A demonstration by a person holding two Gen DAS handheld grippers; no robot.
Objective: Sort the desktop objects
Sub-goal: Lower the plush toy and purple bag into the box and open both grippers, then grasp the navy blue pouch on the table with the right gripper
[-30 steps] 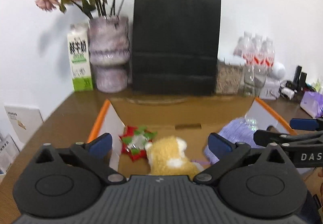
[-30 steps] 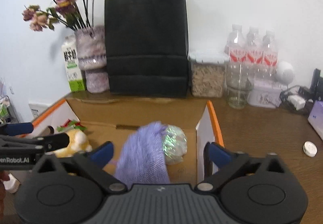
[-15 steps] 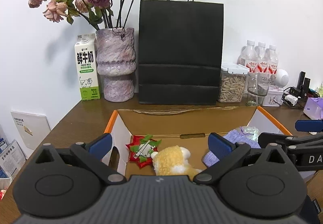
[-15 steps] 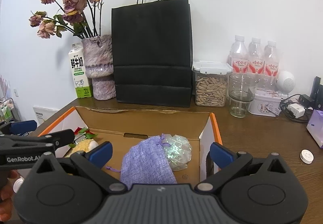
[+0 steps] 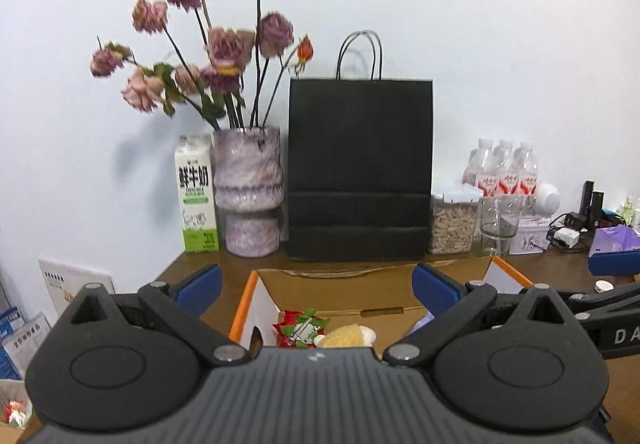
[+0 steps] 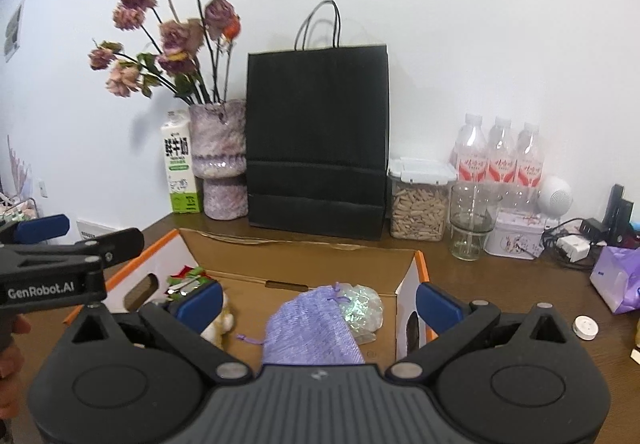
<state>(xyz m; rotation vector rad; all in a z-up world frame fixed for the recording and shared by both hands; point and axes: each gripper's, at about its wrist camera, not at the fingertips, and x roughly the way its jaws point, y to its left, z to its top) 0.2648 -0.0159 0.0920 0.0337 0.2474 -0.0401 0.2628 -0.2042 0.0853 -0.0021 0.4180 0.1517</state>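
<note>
An open cardboard box point(image 6: 304, 244) with orange edges sits on the brown desk. Inside lie a purple mesh pouch point(image 6: 312, 328), a shiny clear packet point(image 6: 360, 308), a yellow plush toy point(image 5: 348, 336) and a red-green bow point(image 5: 300, 326). My left gripper point(image 5: 316, 284) hovers open above the box's left half, with nothing between its blue fingertips. My right gripper point(image 6: 319, 302) is open too, above the pouch and apart from it. The plush point(image 6: 218, 324) is partly hidden behind my right gripper's left finger.
Behind the box stand a black paper bag point(image 6: 316, 140), a vase of dried flowers point(image 6: 220, 164), a milk carton point(image 6: 178, 168), a seed jar point(image 6: 418, 200), a glass point(image 6: 470, 224) and water bottles point(image 6: 500, 152). A purple tissue pack point(image 6: 616, 280) and small white disc point(image 6: 585, 327) lie at the right.
Both grippers have lifted up and back from the box, so it sits lower and smaller in each view. Both stayed open and empty; the objects in the box have not moved.
</note>
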